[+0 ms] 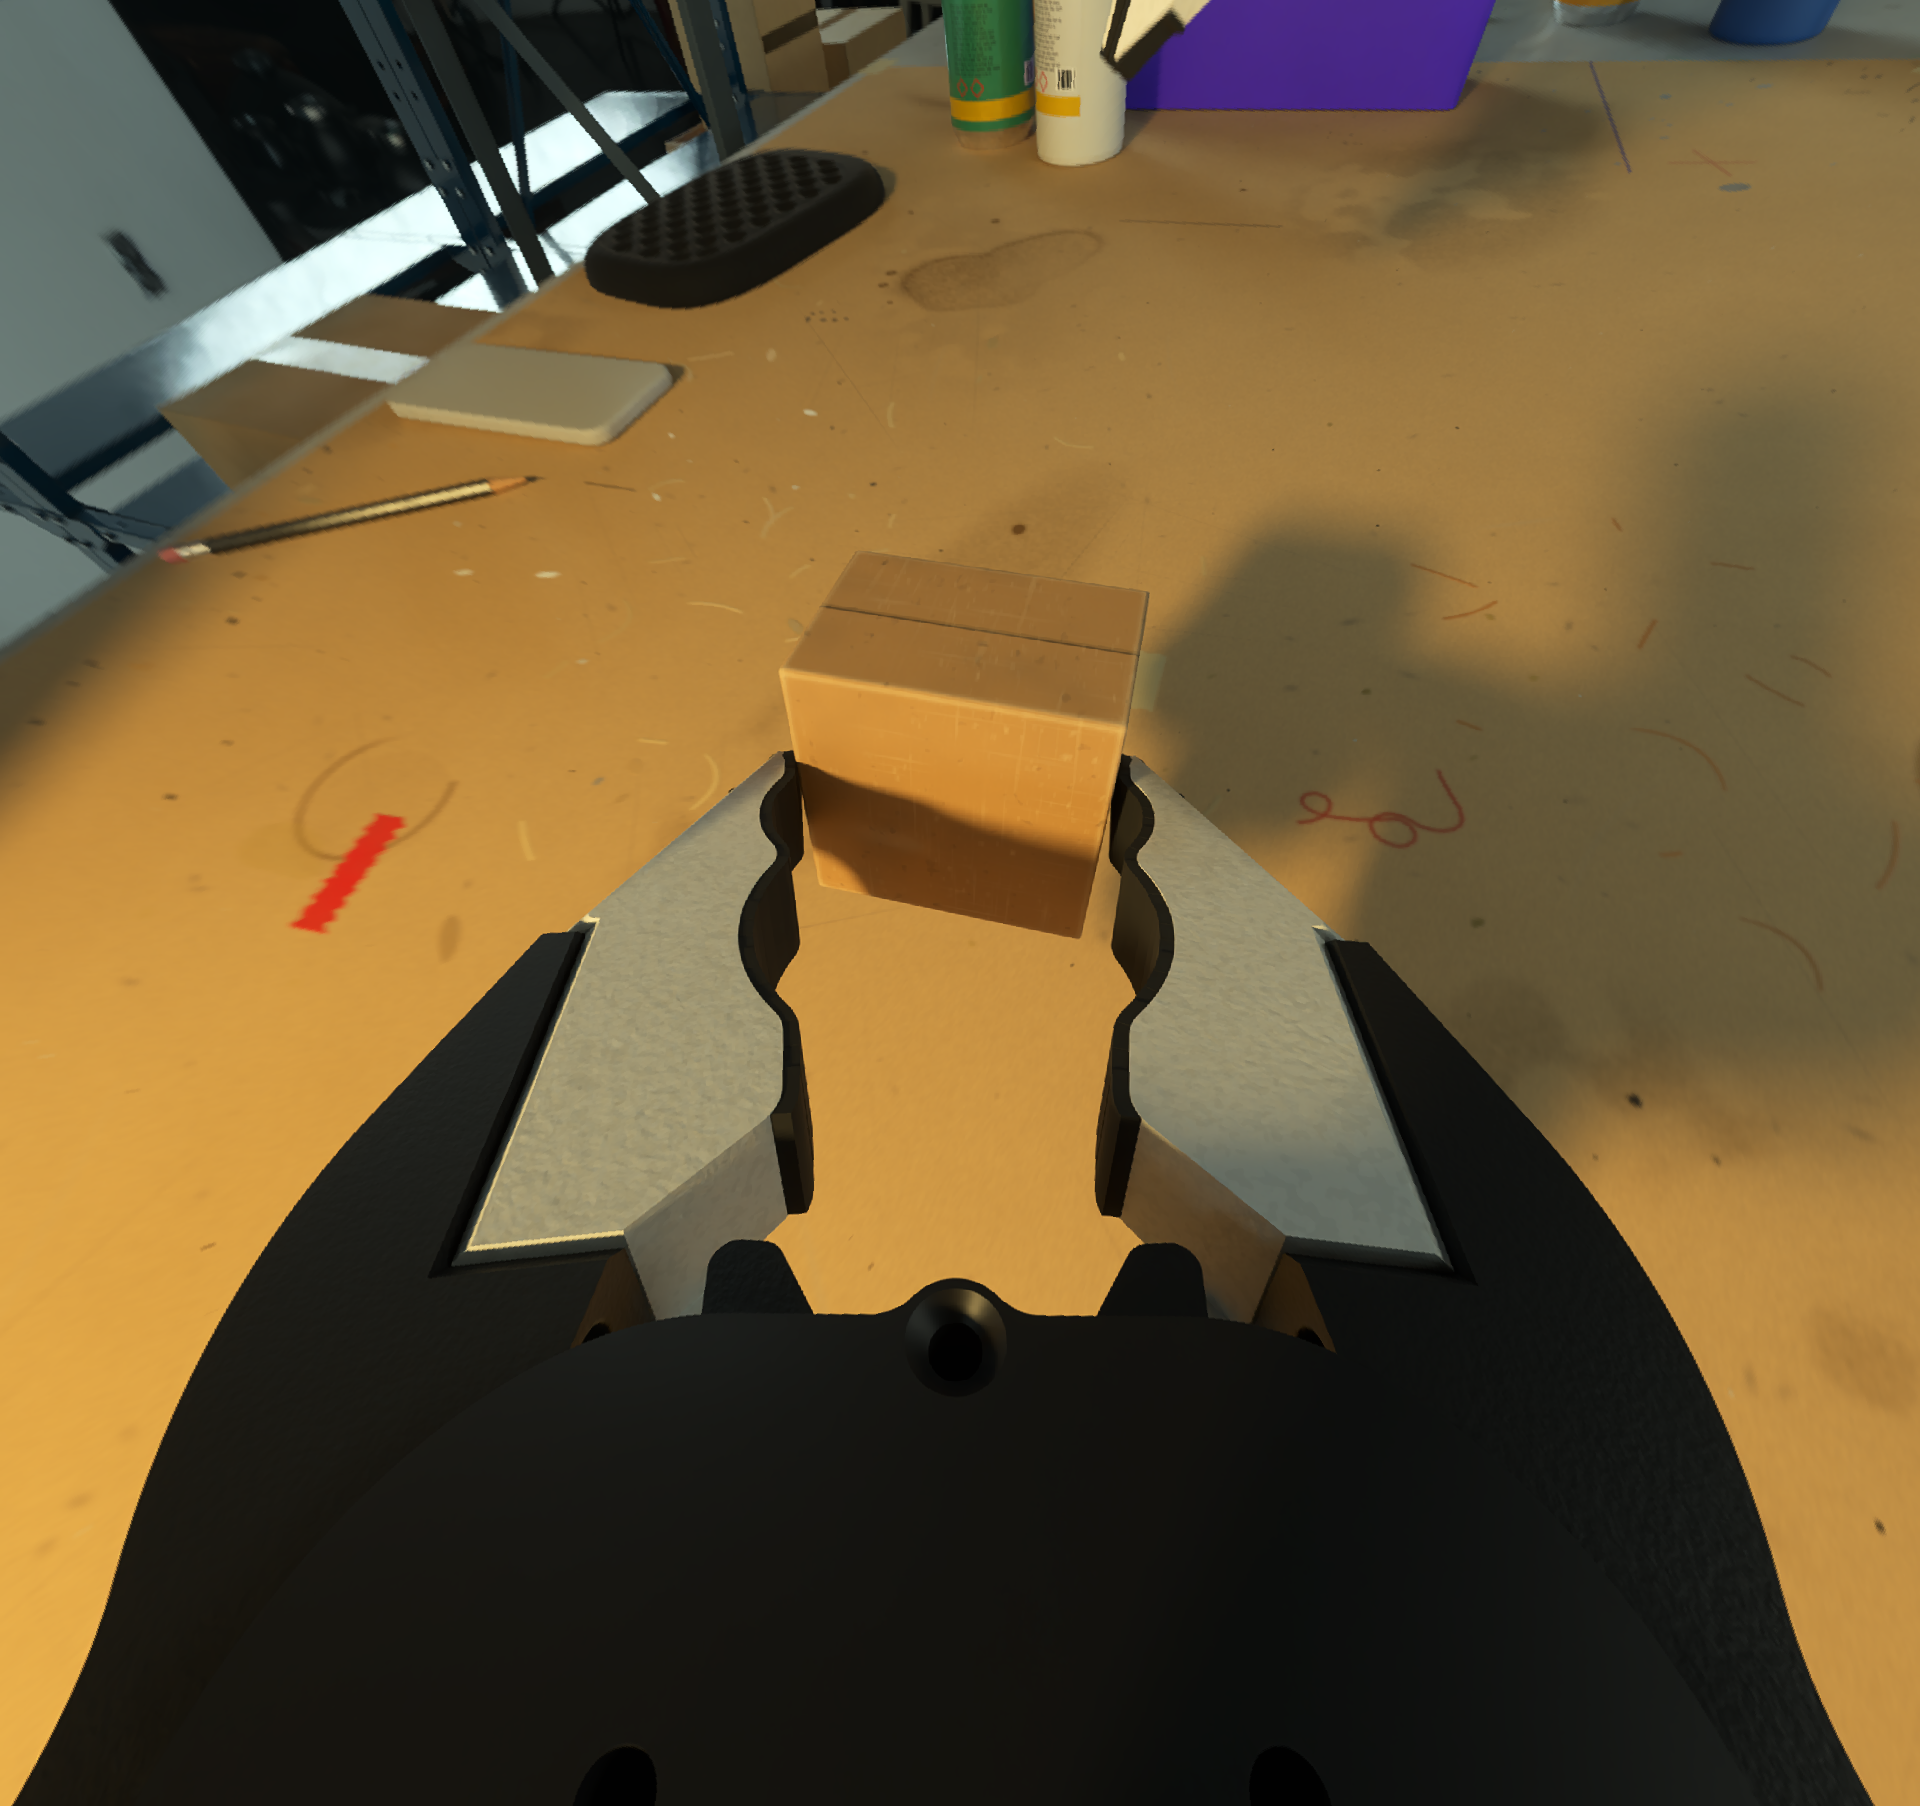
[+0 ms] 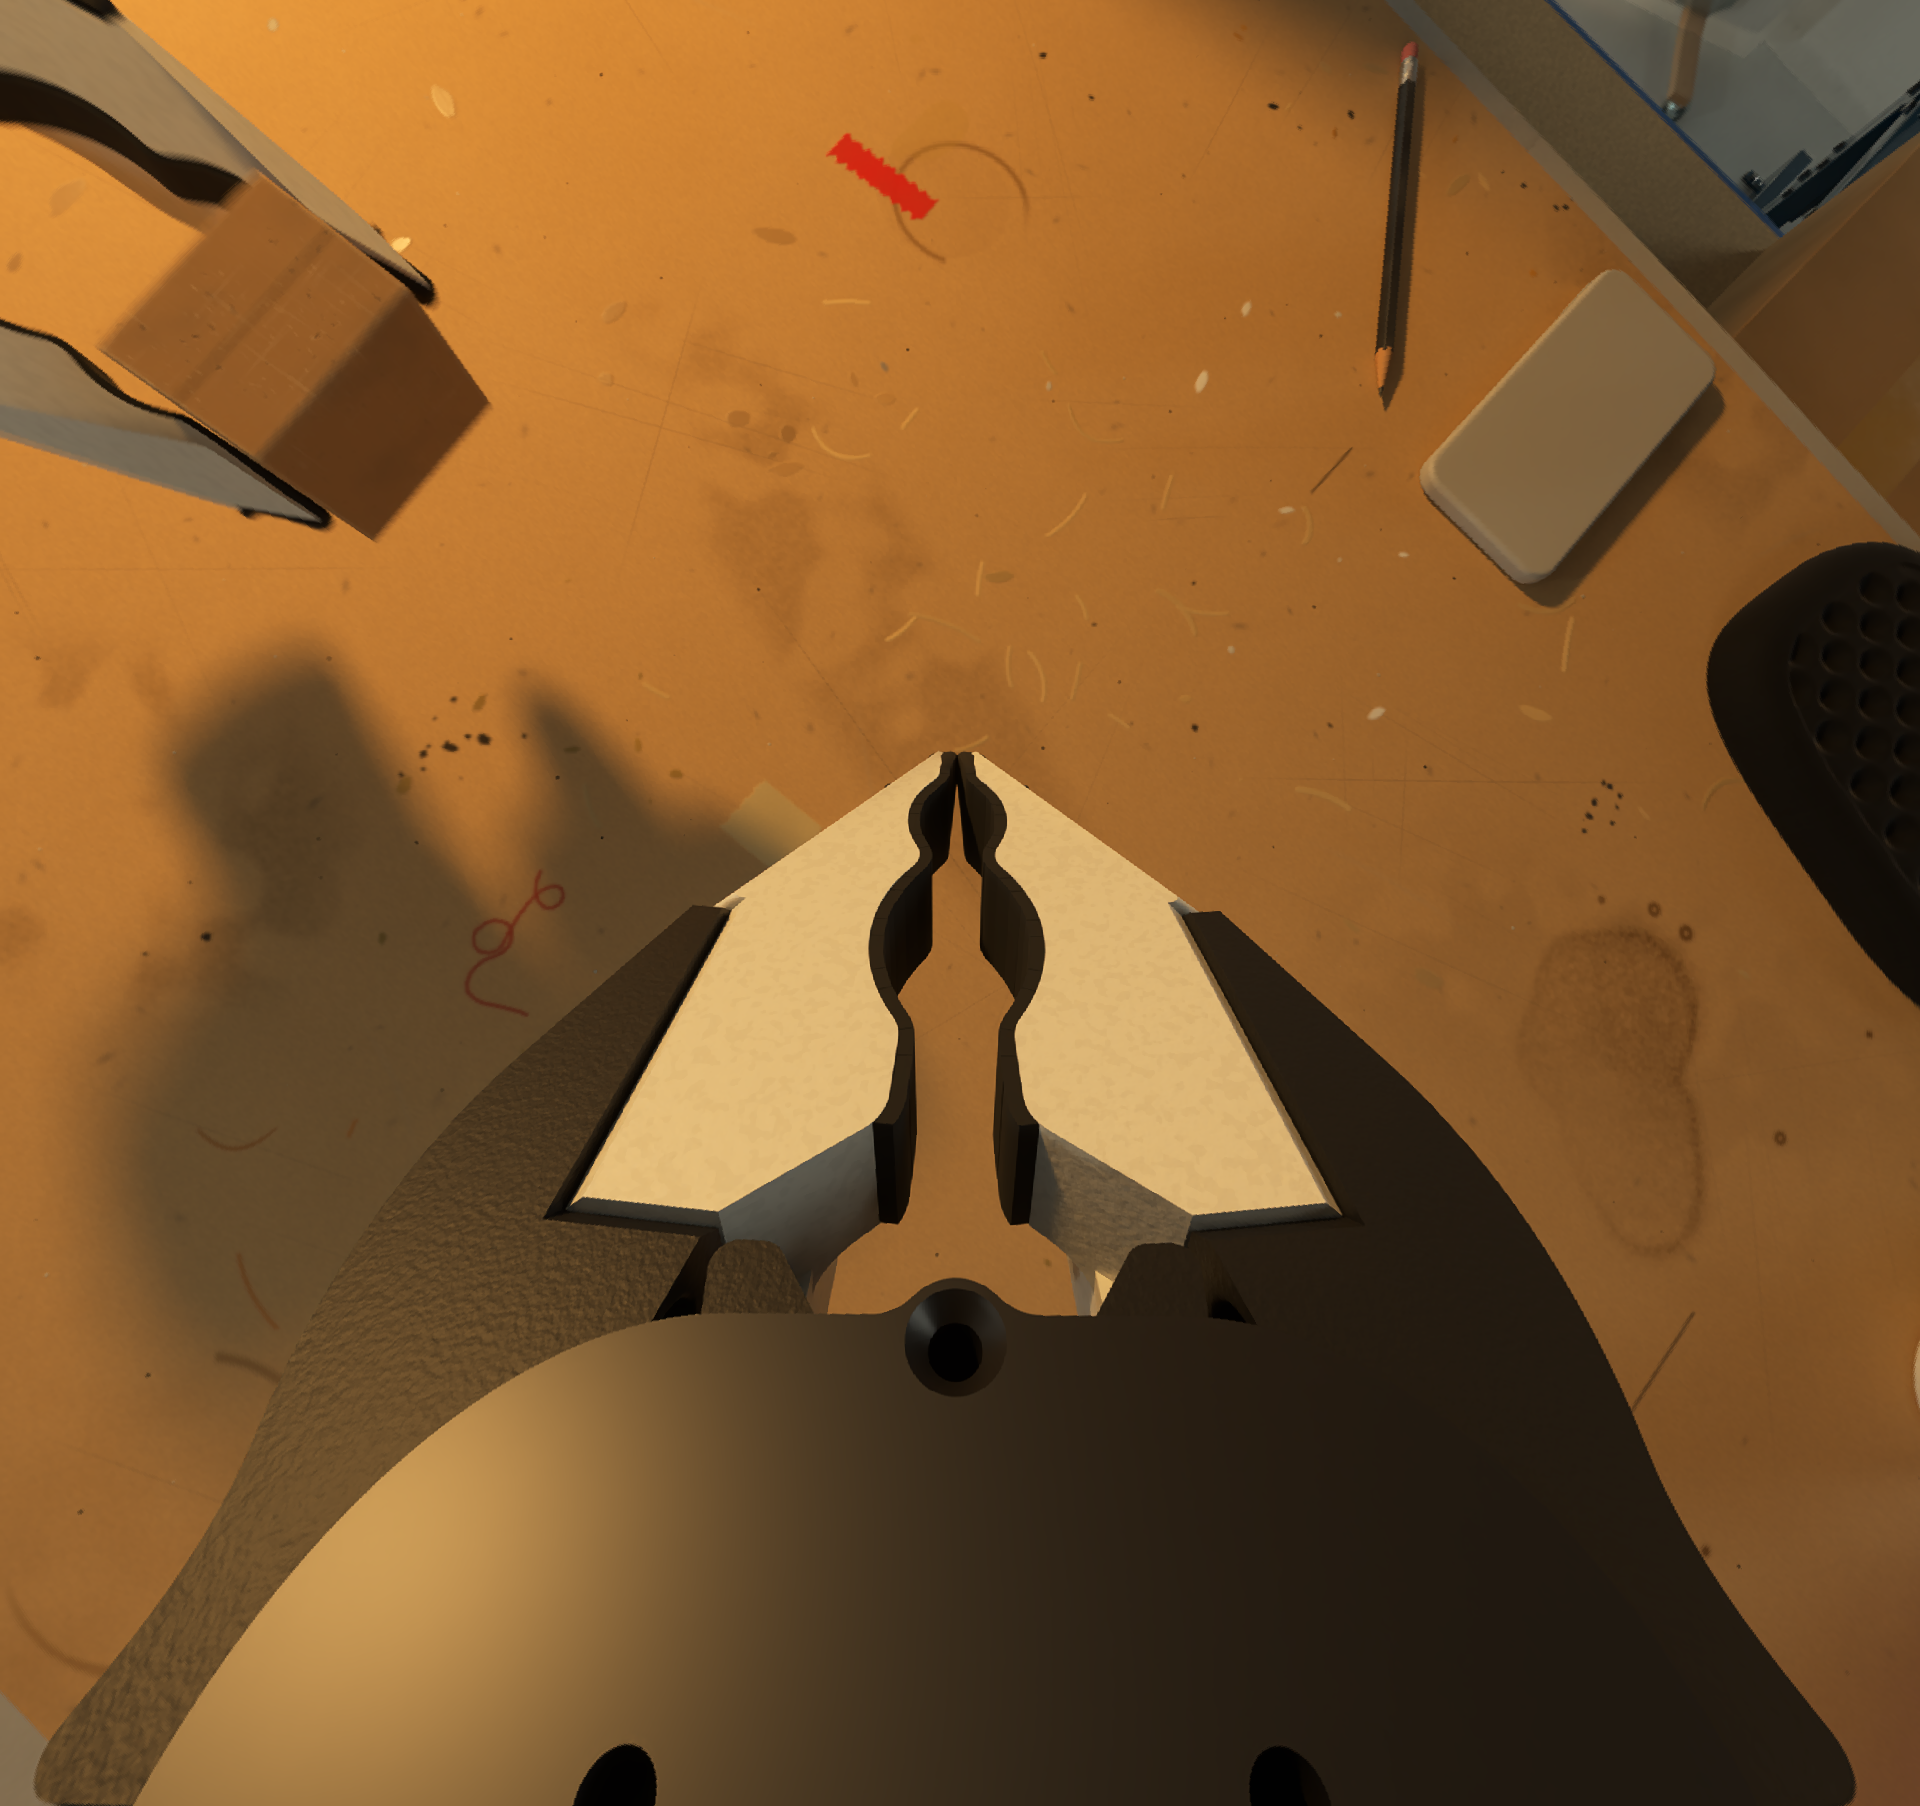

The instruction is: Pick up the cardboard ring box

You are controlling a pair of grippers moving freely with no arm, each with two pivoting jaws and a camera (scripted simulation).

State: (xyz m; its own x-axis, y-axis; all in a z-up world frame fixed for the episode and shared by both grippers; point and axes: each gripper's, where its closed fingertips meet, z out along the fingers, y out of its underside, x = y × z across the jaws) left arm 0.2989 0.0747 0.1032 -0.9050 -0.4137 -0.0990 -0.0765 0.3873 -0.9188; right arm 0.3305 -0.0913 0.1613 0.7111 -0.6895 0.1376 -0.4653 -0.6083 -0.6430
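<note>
The cardboard ring box (image 1: 956,717) is a small brown cube with a seam across its top. My left gripper (image 1: 956,764) is shut on it, one fingertip on each side, and holds it a little above the wooden table (image 1: 1351,468). In the right wrist view the box (image 2: 301,354) shows at the upper left between the left gripper's fingers (image 2: 156,447), and its shadow falls apart from it on the table. My right gripper (image 2: 958,759) is shut and empty, above the table. It also shows at the top of the left wrist view (image 1: 1174,0).
A pencil (image 1: 343,515), a flat beige pad (image 1: 530,395) and a black perforated oval (image 1: 732,224) lie near the table's left edge. A green can (image 1: 987,31), a white bottle (image 1: 1081,42) and a purple bin (image 1: 1320,31) stand at the back. A red mark (image 2: 883,177) is on the table.
</note>
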